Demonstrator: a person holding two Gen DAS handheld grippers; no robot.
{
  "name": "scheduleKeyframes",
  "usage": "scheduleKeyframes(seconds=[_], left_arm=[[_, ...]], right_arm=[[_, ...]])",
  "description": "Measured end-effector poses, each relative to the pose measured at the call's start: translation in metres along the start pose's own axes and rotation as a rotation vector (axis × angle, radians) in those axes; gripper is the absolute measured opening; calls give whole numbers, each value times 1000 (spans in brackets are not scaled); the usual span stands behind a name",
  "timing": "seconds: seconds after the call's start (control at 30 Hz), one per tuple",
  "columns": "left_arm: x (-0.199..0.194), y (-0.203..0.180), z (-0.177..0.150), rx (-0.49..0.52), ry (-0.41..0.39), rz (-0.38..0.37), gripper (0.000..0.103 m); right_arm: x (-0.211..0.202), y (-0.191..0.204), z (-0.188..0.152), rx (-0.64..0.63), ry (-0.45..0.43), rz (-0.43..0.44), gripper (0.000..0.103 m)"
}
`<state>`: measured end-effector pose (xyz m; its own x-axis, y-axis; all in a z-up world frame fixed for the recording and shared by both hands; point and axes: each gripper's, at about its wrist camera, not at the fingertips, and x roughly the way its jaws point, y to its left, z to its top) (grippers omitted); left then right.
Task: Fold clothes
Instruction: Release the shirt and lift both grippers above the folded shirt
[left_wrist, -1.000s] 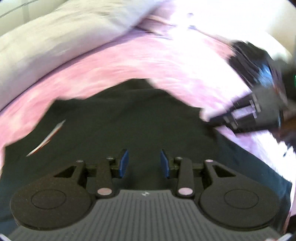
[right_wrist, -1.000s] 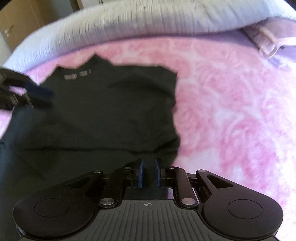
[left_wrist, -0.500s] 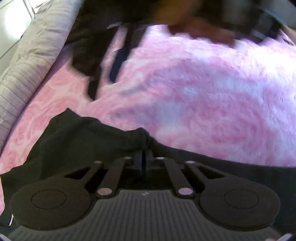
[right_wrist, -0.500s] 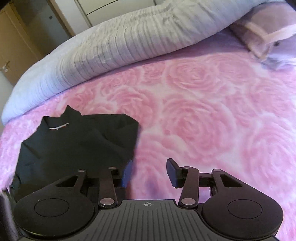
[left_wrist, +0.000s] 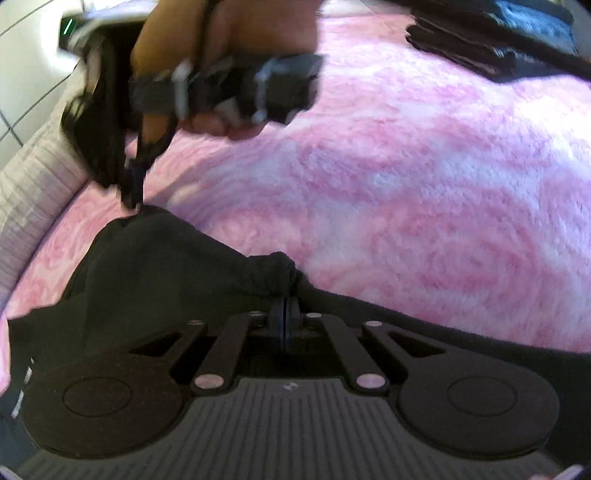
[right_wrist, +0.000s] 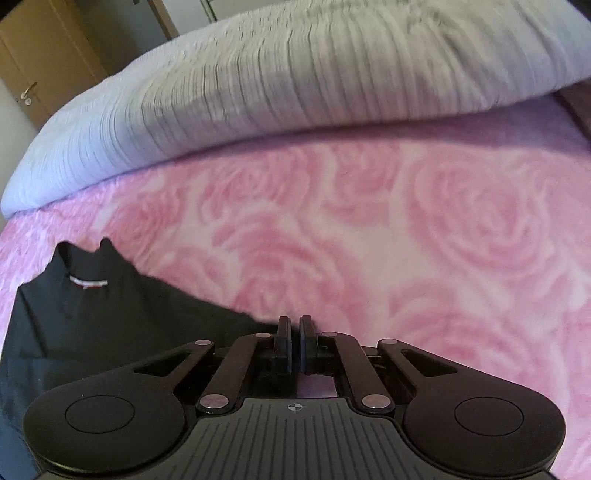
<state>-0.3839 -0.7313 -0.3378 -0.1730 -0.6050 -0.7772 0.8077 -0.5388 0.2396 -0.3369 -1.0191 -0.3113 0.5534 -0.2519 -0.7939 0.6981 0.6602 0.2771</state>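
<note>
A black polo shirt (right_wrist: 92, 317) lies on the pink rose-patterned blanket (right_wrist: 369, 240), its collar with a white label at the left of the right wrist view. My left gripper (left_wrist: 285, 314) is shut on a bunched edge of the black shirt (left_wrist: 159, 269). My right gripper (right_wrist: 294, 332) is nearly shut at the shirt's right edge; a narrow gap shows between the pads and I cannot see cloth between them. In the left wrist view the right gripper (left_wrist: 135, 184), blurred and held in a hand, touches the shirt's far corner.
A grey ribbed duvet (right_wrist: 295, 74) is piled along the far side of the bed. A dark pile of clothes (left_wrist: 498, 44) lies at the top right of the left wrist view. A wooden door (right_wrist: 29, 74) stands beyond the bed.
My left gripper closed on the shirt's edge and keeps it. My right gripper let go, opened, moved to the shirt's right edge and closed again.
</note>
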Motion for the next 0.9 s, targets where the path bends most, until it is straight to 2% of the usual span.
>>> scheduleKeyframes(seconds=[0.07,0.1,0.17,0.2,0.27,0.43,0.47,0.53,0.57,0.67,0.83,0.9], left_arm=[[-7,9,-1,-45,-8,-40,0],[-14,18,-3,-102,-8,-71,6],[-37,35,-12,-224,-30,-70,11],[-53,46,-21,-280,-48,-45,11],[-79,69,-46,-383,-41,26,11],[-104,136,-144,-610,167,220,11],[-109,147,-164,-630,189,238,12],[-124,164,-192,-666,169,236,13],[-128,170,-197,-679,174,245,13],[-142,183,-213,-714,185,265,12],[-155,192,-235,-770,175,245,12],[-162,191,-241,-786,181,256,19]], right_arm=[[-17,2,-1,6,-41,-20,4],[-27,3,-2,12,-62,-26,9],[-50,6,-13,19,-94,1,19],[-57,13,-20,2,-99,18,24],[-71,28,-37,-37,-103,52,27],[-51,58,-83,-154,4,104,30],[-47,56,-92,-141,7,94,30],[-42,50,-109,-107,11,74,31],[-47,49,-112,-69,8,63,31],[-64,53,-126,-67,23,4,31],[-80,56,-149,-64,72,-74,34],[-85,66,-153,-90,91,-117,35]])
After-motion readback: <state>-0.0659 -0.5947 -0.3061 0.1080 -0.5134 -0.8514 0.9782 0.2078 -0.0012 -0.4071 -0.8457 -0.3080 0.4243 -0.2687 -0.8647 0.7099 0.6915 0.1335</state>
